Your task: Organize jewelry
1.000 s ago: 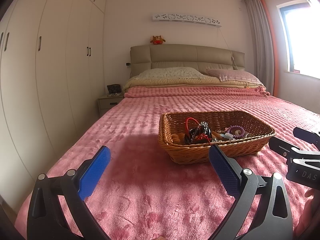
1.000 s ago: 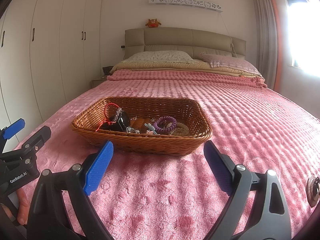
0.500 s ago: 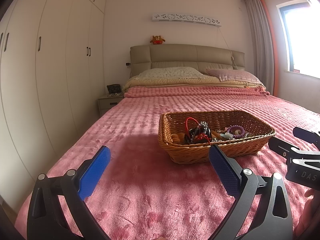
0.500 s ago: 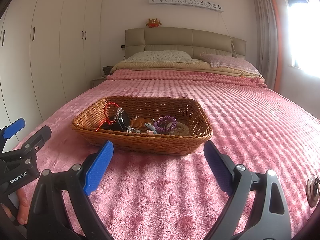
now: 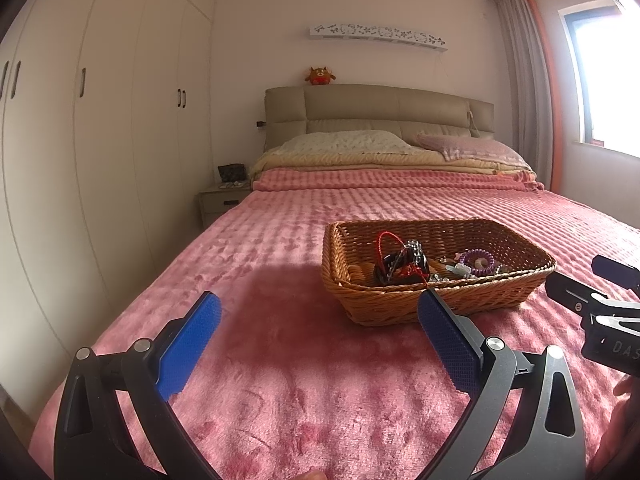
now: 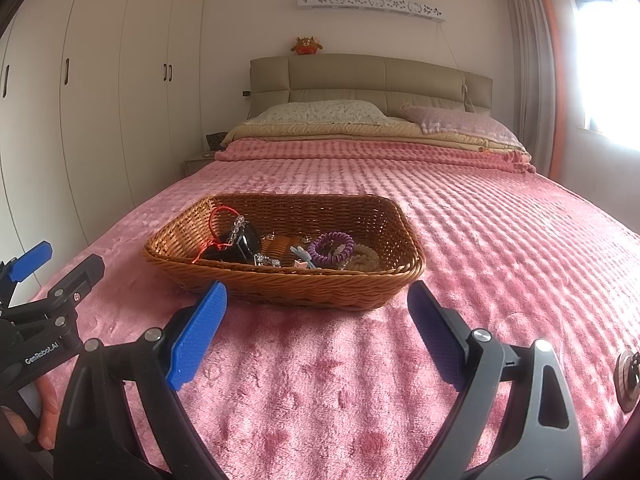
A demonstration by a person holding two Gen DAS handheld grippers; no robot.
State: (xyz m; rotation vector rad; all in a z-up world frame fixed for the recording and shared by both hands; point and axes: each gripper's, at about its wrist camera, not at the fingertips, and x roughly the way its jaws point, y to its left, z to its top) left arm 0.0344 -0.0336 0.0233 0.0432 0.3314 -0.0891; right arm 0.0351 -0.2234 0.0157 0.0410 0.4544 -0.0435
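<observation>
Nothing moved, wicker basket (image 6: 280, 280) (jumbled jewelry (image 6: 332, 247)), claws apart

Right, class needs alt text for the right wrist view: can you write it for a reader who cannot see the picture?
The open right gripper hovers above a pink bedspread, pointing at a wicker basket that holds a purple coil hair tie, a red cord and other jewelry. The left gripper, also open, shows at the left edge; a headboard and wardrobe lie behind.
</observation>
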